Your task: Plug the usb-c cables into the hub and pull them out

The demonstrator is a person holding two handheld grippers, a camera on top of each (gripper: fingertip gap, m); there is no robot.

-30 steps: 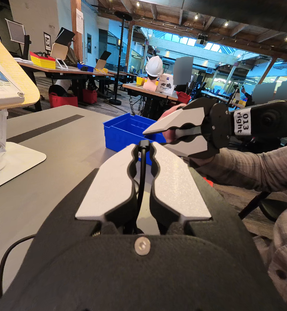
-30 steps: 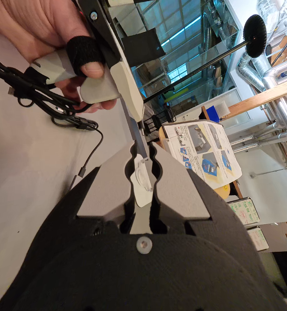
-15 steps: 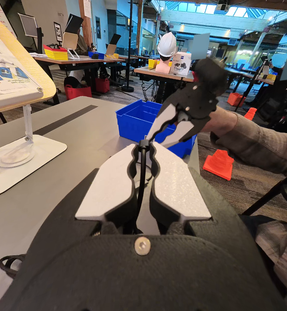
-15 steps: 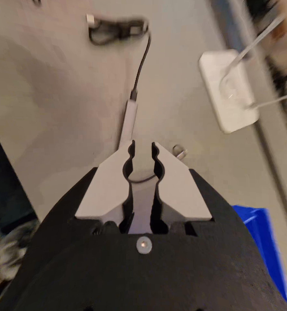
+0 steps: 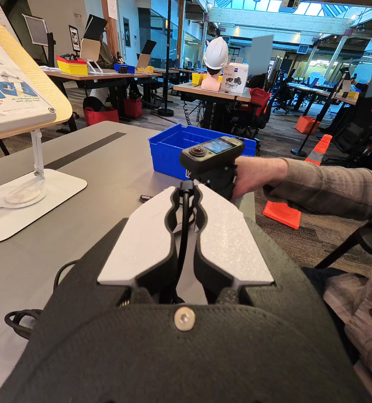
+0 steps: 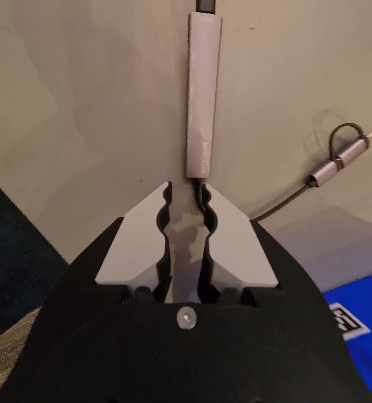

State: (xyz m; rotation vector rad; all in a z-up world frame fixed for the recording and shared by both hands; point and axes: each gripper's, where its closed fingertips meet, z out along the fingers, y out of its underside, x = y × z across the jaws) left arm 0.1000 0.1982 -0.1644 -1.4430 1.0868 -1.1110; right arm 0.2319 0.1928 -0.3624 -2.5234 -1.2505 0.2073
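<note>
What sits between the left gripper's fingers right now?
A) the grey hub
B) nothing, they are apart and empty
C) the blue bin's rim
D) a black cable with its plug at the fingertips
D: in the left wrist view the left gripper is closed on the black cable, its plug poking out at the tips.

On the table [image 6: 71, 87], the hub [image 6: 203, 96] lies lengthwise at twelve o'clock from the right gripper [image 6: 186, 187], just beyond its tips. An adapter plug [image 6: 337, 161] rests at two o'clock, apart from the hub. A bin [image 6: 359, 309] sits at four o'clock.
</note>
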